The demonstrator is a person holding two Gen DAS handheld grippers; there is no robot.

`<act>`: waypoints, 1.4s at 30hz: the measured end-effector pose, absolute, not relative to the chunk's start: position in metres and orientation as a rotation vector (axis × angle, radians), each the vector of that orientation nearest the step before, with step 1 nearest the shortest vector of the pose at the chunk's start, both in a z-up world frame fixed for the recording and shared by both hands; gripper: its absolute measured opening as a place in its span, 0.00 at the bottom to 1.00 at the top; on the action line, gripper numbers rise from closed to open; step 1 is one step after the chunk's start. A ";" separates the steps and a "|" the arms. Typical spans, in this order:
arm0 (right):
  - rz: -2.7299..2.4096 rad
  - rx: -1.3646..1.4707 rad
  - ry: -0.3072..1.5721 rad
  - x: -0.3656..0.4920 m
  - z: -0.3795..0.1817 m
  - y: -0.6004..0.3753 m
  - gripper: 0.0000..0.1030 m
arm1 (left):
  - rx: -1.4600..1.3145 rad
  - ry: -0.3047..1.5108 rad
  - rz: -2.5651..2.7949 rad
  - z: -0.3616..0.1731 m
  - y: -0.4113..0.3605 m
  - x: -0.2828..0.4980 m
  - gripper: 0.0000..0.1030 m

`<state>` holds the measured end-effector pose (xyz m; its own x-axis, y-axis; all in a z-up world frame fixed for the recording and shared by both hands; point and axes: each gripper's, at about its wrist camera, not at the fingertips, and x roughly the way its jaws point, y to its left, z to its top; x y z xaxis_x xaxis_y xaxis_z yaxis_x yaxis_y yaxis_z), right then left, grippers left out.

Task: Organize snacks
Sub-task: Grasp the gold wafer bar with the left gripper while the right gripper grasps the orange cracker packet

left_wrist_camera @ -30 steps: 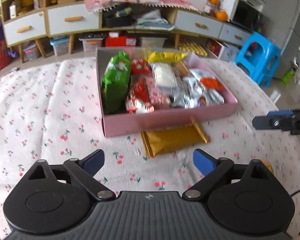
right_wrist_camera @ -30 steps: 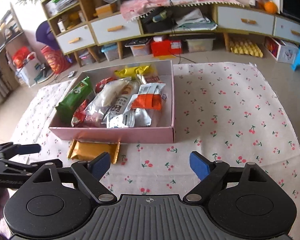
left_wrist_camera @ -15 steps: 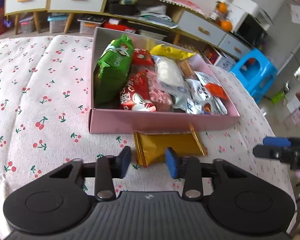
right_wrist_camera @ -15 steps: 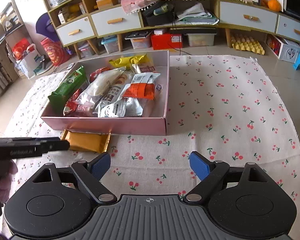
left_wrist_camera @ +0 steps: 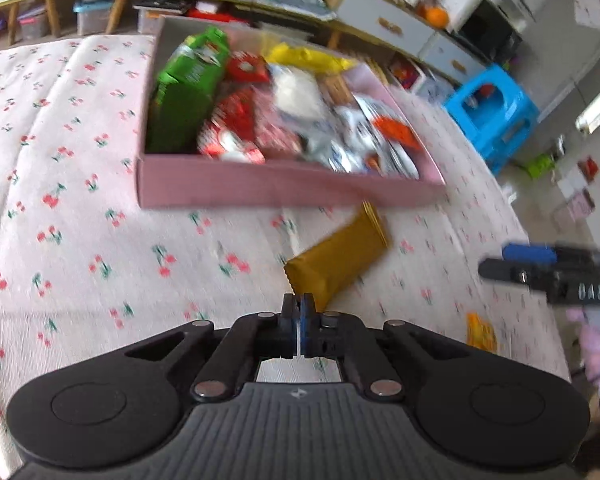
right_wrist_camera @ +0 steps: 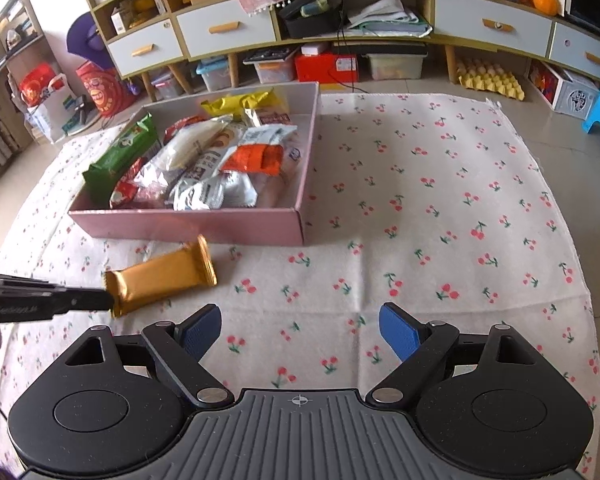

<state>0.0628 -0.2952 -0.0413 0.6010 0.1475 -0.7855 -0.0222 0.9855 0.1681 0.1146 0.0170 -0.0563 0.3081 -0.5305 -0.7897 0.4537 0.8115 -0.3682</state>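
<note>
Your left tool (left_wrist_camera: 298, 312) is clamped on the near end of the gold snack packet (left_wrist_camera: 338, 262), which tilts up off the cherry-print cloth (right_wrist_camera: 420, 184) just in front of the pink box (right_wrist_camera: 187, 226) of snacks. Your right tool (right_wrist_camera: 300, 332) hangs beside it, fingers spread apart, holding nothing.

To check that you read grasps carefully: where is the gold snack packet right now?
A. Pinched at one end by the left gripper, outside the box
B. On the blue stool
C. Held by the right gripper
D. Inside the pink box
A: the left gripper is shut on the near end of the gold snack packet, in front of the pink box; the right gripper is open and empty.
</note>
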 end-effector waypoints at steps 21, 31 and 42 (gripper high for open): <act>0.393 -0.098 0.990 0.014 -0.062 -0.300 0.85 | 0.317 0.852 -0.716 -0.048 -0.025 0.083 0.79; 0.409 -0.229 1.011 0.007 -0.079 -0.296 0.85 | 0.440 0.831 -0.695 -0.063 -0.043 0.082 0.80; 0.430 -0.254 0.977 0.009 -0.080 -0.295 0.83 | 0.405 0.817 -0.699 -0.061 -0.044 0.089 0.74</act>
<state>0.0088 -0.2948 -0.0796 0.4848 0.2367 -0.8420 -0.4610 0.8873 -0.0160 0.0894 -0.0438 -0.0609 0.4828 -0.4075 -0.7751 0.7033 0.7078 0.0659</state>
